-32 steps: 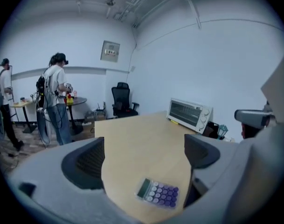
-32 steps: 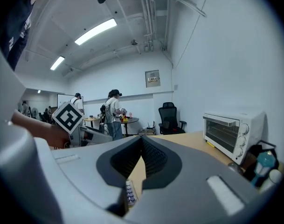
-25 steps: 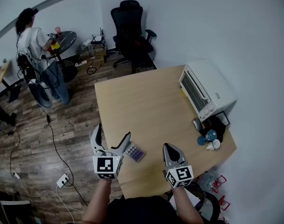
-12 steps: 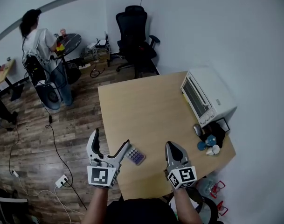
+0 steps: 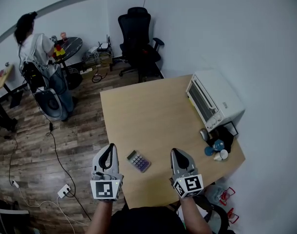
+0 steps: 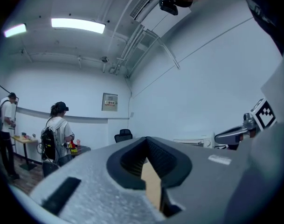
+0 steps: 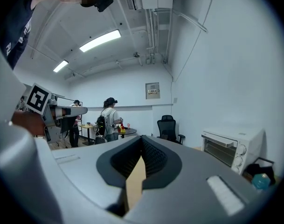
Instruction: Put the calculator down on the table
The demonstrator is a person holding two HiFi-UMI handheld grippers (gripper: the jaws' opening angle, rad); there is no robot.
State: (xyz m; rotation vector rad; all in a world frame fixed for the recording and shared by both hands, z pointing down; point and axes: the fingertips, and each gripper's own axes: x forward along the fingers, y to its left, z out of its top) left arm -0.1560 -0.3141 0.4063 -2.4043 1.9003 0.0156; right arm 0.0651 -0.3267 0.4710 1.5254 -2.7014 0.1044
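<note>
The calculator [image 5: 139, 161], grey with purple keys, lies flat on the wooden table [image 5: 153, 111] near its front left corner. My left gripper [image 5: 108, 152] hangs over the table's left edge, just left of the calculator and apart from it, jaws shut with nothing between them. My right gripper [image 5: 177, 154] hovers to the right of the calculator, also shut and empty. In the left gripper view the closed left gripper [image 6: 148, 146] points level across the room; the right gripper view shows the right gripper [image 7: 142, 143] closed the same way. Neither gripper view shows the calculator.
A white toaster oven [image 5: 214, 99] stands at the table's right edge, with a blue cup [image 5: 218, 145] and small items in front of it. A black office chair [image 5: 137, 35] sits behind the table. A person [image 5: 38, 57] stands far left by a round table. Cables and a power strip [image 5: 64, 189] lie on the floor.
My left gripper's jaws, wide open beside the calculator before, have closed empty and drawn back left. The right gripper stayed shut. The calculator has not moved.
</note>
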